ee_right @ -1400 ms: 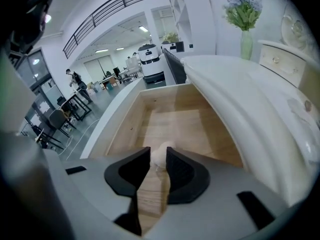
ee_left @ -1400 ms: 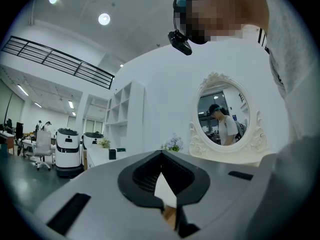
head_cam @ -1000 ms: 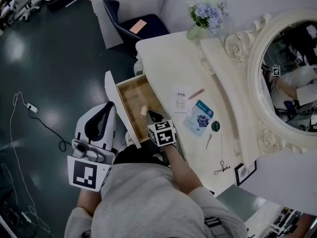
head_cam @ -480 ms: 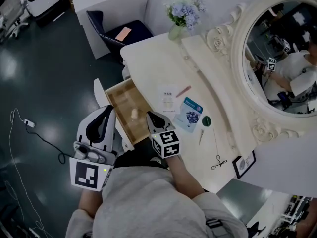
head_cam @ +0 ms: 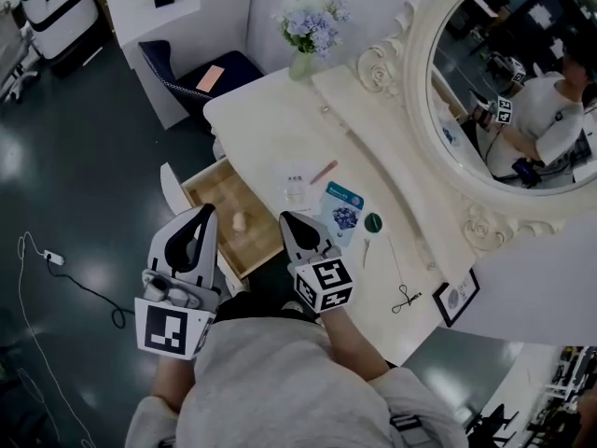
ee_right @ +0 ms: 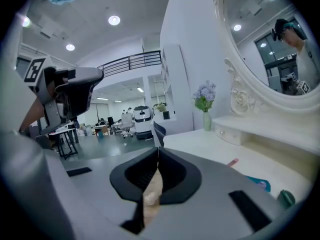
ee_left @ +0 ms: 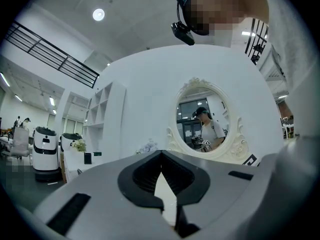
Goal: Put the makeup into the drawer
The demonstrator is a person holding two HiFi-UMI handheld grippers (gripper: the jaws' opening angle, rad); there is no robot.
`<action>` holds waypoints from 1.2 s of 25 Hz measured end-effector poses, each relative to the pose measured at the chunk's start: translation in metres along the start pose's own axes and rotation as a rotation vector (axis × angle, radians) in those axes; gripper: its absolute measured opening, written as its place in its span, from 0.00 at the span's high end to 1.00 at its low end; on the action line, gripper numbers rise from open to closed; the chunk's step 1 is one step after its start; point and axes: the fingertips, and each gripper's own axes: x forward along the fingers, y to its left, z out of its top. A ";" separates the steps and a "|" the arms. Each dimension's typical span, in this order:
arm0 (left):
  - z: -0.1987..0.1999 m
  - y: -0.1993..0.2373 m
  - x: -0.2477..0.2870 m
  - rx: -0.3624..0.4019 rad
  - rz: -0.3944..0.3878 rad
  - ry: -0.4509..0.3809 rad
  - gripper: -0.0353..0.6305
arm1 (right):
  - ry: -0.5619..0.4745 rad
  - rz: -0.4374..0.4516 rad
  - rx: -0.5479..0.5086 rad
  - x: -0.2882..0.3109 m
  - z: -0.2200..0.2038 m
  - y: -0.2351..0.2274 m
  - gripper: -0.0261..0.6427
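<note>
The cream dresser's (head_cam: 270, 124) wooden drawer (head_cam: 216, 199) stands pulled out. A small beige makeup item (head_cam: 239, 221) lies on its floor. My right gripper (head_cam: 285, 217) hovers shut and empty over the drawer's right edge, above that item; in the right gripper view its jaws (ee_right: 158, 149) meet, with beige showing below them. My left gripper (head_cam: 203, 211) is held left of the drawer, jaws together with nothing in them (ee_left: 161, 153). On the tabletop lie a white packet (head_cam: 294, 187), a pink stick (head_cam: 324, 172), a blue packet (head_cam: 341, 211) and a green round item (head_cam: 373, 221).
A large oval mirror (head_cam: 504, 73) and a vase of flowers (head_cam: 312, 26) stand at the dresser's back. A thin stick (head_cam: 366, 247), a black hairpin (head_cam: 403, 299) and a small frame (head_cam: 454, 297) lie near the table's right end. A dark chair (head_cam: 210, 77) stands beyond.
My right gripper has lifted up out of the drawer, staying shut, and the beige item stays on the drawer floor. The left gripper drifted slightly beside the drawer.
</note>
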 end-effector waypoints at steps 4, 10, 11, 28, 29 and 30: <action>0.003 -0.011 0.007 -0.002 -0.027 -0.006 0.93 | -0.065 -0.026 -0.008 -0.021 0.023 -0.008 0.93; 0.012 -0.028 0.020 0.008 -0.074 -0.026 0.93 | -0.164 -0.070 -0.051 -0.051 0.061 -0.019 0.93; 0.013 -0.031 0.022 0.009 -0.081 -0.028 0.93 | -0.176 -0.077 -0.062 -0.055 0.066 -0.021 0.93; 0.046 -0.070 0.056 -0.034 -0.155 -0.142 0.93 | -0.300 -0.180 -0.156 -0.123 0.119 -0.047 0.93; 0.046 -0.072 0.058 -0.033 -0.162 -0.144 0.93 | -0.307 -0.187 -0.160 -0.127 0.122 -0.048 0.93; 0.047 -0.075 0.059 -0.033 -0.168 -0.146 0.93 | -0.314 -0.193 -0.162 -0.131 0.124 -0.049 0.93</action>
